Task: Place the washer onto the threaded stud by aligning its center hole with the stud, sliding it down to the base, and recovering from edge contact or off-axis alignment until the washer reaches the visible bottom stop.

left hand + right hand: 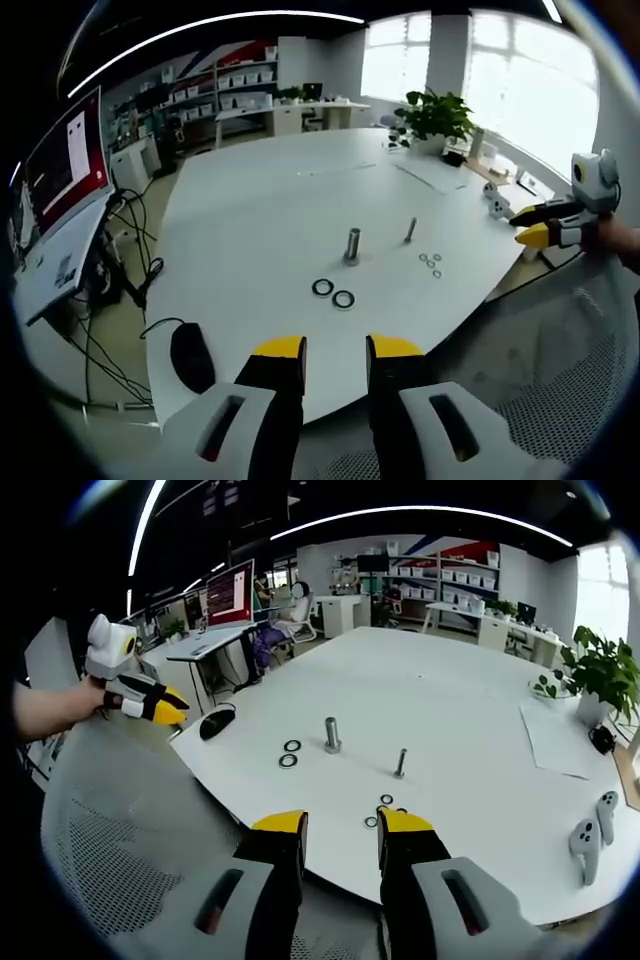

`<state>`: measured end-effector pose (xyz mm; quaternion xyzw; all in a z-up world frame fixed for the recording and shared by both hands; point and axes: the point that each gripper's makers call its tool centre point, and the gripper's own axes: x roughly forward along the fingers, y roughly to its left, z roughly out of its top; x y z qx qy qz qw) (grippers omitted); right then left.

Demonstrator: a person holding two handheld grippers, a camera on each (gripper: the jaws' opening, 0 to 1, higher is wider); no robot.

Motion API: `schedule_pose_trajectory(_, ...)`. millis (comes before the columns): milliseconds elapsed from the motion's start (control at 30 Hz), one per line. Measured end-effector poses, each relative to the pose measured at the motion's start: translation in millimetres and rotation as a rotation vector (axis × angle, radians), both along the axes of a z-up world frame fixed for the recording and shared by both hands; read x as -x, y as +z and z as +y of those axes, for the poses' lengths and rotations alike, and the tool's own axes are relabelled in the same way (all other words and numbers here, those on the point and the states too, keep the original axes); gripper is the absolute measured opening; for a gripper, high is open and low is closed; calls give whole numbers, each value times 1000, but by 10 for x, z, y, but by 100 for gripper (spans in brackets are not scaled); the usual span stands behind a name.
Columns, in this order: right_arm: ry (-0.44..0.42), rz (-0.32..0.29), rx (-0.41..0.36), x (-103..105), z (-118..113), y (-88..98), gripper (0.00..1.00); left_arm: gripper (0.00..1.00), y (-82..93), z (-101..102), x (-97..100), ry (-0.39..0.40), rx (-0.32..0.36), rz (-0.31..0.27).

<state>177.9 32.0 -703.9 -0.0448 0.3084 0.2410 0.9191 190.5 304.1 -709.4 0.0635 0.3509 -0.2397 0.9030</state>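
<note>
From the left gripper view I see my left gripper [335, 350] hanging off the near edge of the white table [260, 220], its yellow-tipped jaws parted with a clear gap and nothing between them; it is released. Out on the tabletop stands the thick threaded stud [352, 245], upright on its base, and just beside it, toward me, lie two large dark washers [333, 293], flat on the surface and almost touching each other; neither one is on the stud. A thinner bolt [410, 230] stands to the right of the stud, with a cluster of small washers [431, 263] lying near it. A black mouse [190, 357] sits at the table's near-left edge; a potted plant [436, 118] stands at the far side; a monitor [62, 165] glows at the left. The right gripper [528, 226] comes in from the right, off the table edge, held by a hand [620, 238]; from here its jaws look close together, though I cannot tell for certain.

From the right gripper view, that same gripper's jaws stand apart and empty over the table edge; a mesh chair back [130, 830] lies below them, and a pair of grey controllers [592, 835] rests on the table at right.
</note>
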Motion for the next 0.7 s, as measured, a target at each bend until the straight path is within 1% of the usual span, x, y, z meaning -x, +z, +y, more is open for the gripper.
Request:
schedule_pose_trajectory(67, 1, 2, 5, 3, -1, -6, 30, 22, 25, 1, -7, 5, 9, -4)
schedule_pose_trajectory(100, 2, 3, 8, 6, 0, -9, 30, 22, 47, 17, -19, 26, 37, -3)
schedule_pose_trajectory(133, 2, 6, 8, 7, 2, -11, 30, 22, 54, 29, -25, 31, 43, -3)
schedule_pose_trajectory(267, 6, 7, 10, 8, 13, -10, 30, 22, 21, 12, -10, 28, 41, 13)
schedule_pose_trajectory(333, 7, 8, 8, 13, 14, -13, 30, 22, 13, 13, -8, 22, 29, 9)
schedule_pose_trajectory(500, 12, 16, 12, 20, 25, -29, 30, 22, 31, 28, -23, 31, 39, 2)
schedule_pose_trajectory(700, 3, 12, 8, 16, 17, -21, 30, 22, 2, 6, 5, 14, 24, 14)
